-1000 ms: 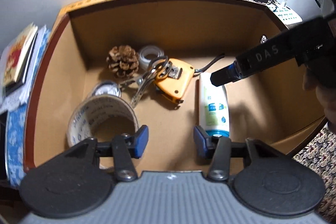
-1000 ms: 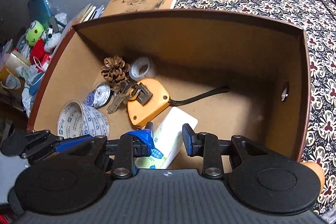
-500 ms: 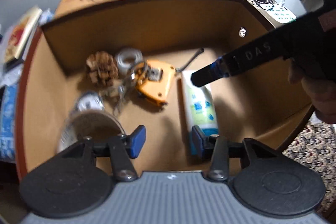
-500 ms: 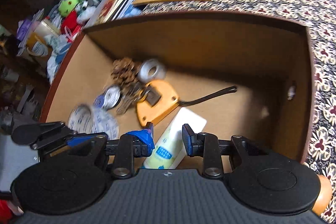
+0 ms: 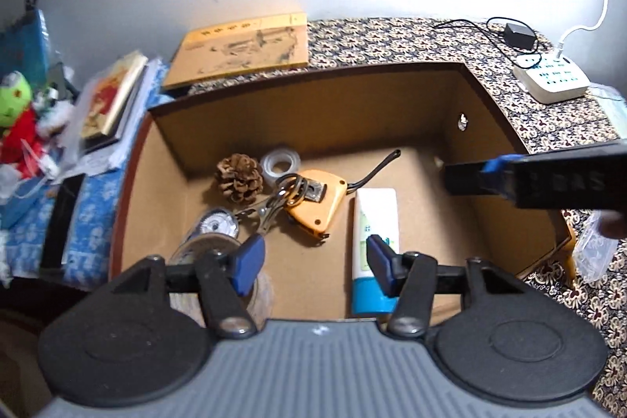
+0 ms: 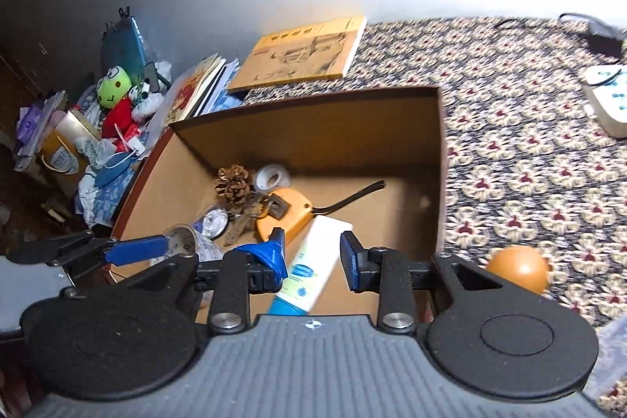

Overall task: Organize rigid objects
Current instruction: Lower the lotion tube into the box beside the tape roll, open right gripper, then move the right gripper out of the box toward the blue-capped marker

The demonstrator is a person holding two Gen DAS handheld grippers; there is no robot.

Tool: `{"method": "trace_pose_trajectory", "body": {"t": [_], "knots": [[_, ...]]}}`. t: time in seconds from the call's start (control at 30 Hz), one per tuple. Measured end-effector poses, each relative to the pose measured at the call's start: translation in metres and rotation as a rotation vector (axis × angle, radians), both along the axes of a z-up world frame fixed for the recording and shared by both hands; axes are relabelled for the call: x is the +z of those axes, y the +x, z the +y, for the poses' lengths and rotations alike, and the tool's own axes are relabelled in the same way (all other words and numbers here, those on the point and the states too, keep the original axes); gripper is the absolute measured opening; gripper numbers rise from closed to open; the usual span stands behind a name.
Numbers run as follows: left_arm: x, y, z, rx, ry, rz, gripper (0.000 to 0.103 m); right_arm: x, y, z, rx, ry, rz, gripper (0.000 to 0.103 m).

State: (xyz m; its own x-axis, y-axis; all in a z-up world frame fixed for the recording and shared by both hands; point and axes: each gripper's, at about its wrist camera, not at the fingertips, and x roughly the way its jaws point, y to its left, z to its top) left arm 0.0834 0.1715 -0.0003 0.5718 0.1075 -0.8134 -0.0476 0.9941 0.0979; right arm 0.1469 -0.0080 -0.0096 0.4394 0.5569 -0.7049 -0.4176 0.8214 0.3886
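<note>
An open cardboard box [image 5: 313, 112] [image 6: 313, 128] holds a pine cone [image 5: 239, 179] [image 6: 233, 185], a clear tape roll [image 5: 280, 163] [image 6: 272, 177], an orange tape measure [image 5: 319, 204] [image 6: 292, 208], a bunch of keys [image 5: 280, 200] [image 6: 250, 214], a round tin [image 5: 217, 222] and a white tube with a blue cap [image 5: 374, 222] [image 6: 317, 261]. A large printed tape roll [image 6: 184, 237] lies in the near left corner. My left gripper [image 5: 313, 257] [image 6: 129, 249] hangs open and empty above the box's near side. My right gripper [image 6: 312, 257] [image 5: 466, 179] is open and empty over the tube's end.
The box sits on a patterned cloth [image 6: 509, 104]. An orange ball [image 6: 517, 269] lies on the cloth right of the box. A yellow book [image 5: 243, 46] lies behind it, a power strip [image 5: 552, 81] at the far right. Books and toys [image 6: 117, 96] pile up on the left.
Both grippers have lifted up and back from the box, so more of the room shows. The right gripper moved right, away from the tube. Both stayed open.
</note>
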Motion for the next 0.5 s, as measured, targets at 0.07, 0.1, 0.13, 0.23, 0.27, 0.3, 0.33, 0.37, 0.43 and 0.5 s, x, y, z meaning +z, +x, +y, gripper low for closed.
{"method": "trace_pose_trajectory", "body": {"t": [0.07, 0.1, 0.13, 0.23, 0.27, 0.3, 0.33, 0.37, 0.43, 0.5], "knots": [[0.003, -0.005, -0.009, 0.021, 0.015, -0.002, 0.057, 0.004, -0.007, -0.008, -0.017, -0.016, -0.035, 0.014], [0.004, -0.008, -0.013, 0.031, 0.018, -0.002, 0.058, 0.005, -0.012, -0.013, -0.022, -0.015, -0.049, 0.014], [0.005, -0.010, -0.018, 0.042, 0.023, -0.002, 0.058, 0.006, -0.017, -0.019, -0.022, -0.012, -0.059, 0.014], [0.009, -0.018, -0.031, 0.072, 0.040, -0.002, 0.058, 0.007, -0.028, -0.032, -0.012, -0.008, -0.081, 0.014], [0.010, -0.021, -0.035, 0.080, 0.046, -0.004, 0.059, 0.009, -0.033, -0.035, -0.009, -0.005, -0.092, 0.014], [0.011, -0.025, -0.040, 0.087, 0.055, -0.007, 0.059, 0.009, -0.037, -0.039, -0.006, 0.000, -0.103, 0.014], [0.012, -0.028, -0.045, 0.092, 0.062, -0.011, 0.059, 0.010, -0.043, -0.042, -0.007, 0.005, -0.114, 0.014], [0.014, -0.032, -0.050, 0.097, 0.071, -0.017, 0.059, 0.009, -0.048, -0.046, -0.013, 0.010, -0.120, 0.014], [0.015, -0.038, -0.059, 0.106, 0.080, -0.021, 0.060, 0.009, -0.055, -0.053, -0.024, 0.019, -0.126, 0.014], [0.017, -0.044, -0.067, 0.112, 0.087, -0.024, 0.060, 0.009, -0.064, -0.060, -0.044, 0.030, -0.130, 0.014]]}}
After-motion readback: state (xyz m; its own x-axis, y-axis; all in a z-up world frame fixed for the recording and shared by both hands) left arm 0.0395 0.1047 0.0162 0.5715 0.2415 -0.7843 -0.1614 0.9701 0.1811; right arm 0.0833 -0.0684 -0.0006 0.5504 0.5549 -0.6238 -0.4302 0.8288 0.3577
